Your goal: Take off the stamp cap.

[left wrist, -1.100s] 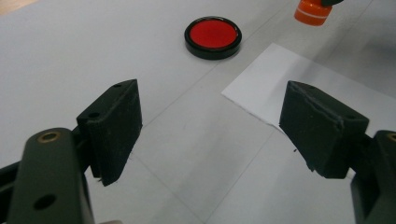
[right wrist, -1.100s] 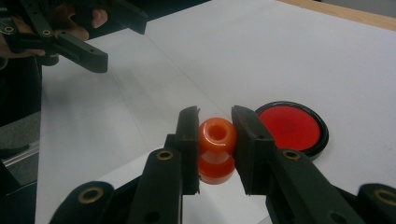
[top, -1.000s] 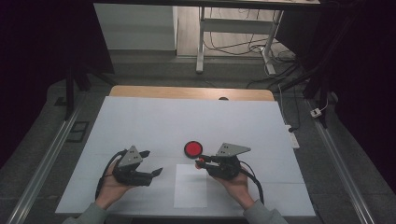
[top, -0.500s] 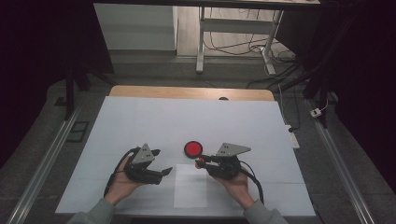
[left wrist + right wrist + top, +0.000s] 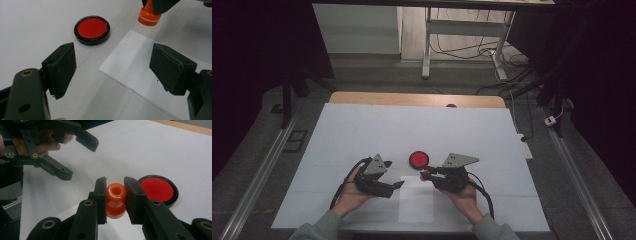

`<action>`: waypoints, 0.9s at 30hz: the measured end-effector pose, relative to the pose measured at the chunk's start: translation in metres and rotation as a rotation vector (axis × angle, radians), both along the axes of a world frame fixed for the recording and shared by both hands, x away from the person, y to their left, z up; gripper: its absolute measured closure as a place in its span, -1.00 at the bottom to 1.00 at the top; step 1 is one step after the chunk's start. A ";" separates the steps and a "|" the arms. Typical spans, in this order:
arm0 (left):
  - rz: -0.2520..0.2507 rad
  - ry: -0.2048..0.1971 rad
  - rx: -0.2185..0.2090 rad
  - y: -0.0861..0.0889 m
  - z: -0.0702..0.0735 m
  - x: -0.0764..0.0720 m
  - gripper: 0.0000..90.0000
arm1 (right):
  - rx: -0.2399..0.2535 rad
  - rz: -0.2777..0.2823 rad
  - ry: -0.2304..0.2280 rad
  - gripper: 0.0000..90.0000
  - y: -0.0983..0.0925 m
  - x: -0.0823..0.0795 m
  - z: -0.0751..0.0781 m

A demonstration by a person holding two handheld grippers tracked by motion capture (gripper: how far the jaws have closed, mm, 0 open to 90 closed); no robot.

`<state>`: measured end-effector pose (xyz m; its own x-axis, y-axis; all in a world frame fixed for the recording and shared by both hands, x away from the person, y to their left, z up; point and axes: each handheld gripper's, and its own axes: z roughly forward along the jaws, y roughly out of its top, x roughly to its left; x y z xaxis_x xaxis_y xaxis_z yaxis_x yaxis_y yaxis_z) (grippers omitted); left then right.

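Observation:
A round black pad with a red face (image 5: 418,159) lies on the white table cover (image 5: 362,130), just beyond a white paper sheet (image 5: 416,200). My right gripper (image 5: 426,174) hovers at the sheet's far right corner, shut on an orange stamp (image 5: 115,195) whose knob shows between the pads. The red pad (image 5: 157,188) sits just right of those jaws. My left gripper (image 5: 398,186) stands open at the sheet's left edge with nothing between its fingers. Over its jaws (image 5: 112,67) I see the red pad (image 5: 91,28), the paper (image 5: 155,75) and the orange stamp (image 5: 149,15).
A wooden table edge (image 5: 412,99) runs along the far side of the cover. Beyond it stand a metal table frame (image 5: 428,45) and loose cables on the floor. Metal rails (image 5: 267,165) flank the table on both sides.
My left gripper has slid right, from the cover's left part up to the paper's left edge. The right gripper and the orange stamp have stayed put.

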<state>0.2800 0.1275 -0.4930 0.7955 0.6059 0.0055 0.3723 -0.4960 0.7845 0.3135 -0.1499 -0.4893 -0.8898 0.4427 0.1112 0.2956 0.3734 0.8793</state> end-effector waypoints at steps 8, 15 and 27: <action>-0.031 0.011 -0.001 -0.011 -0.001 0.002 -0.51 | 0.008 0.001 -0.002 0.60 0.001 0.000 0.000; -0.050 0.015 -0.002 -0.018 -0.002 0.003 -0.50 | 0.016 0.003 -0.008 0.60 0.002 -0.001 0.000; -0.069 0.020 -0.010 -0.026 -0.002 0.004 -0.50 | 0.023 0.003 -0.017 0.60 0.002 -0.002 0.001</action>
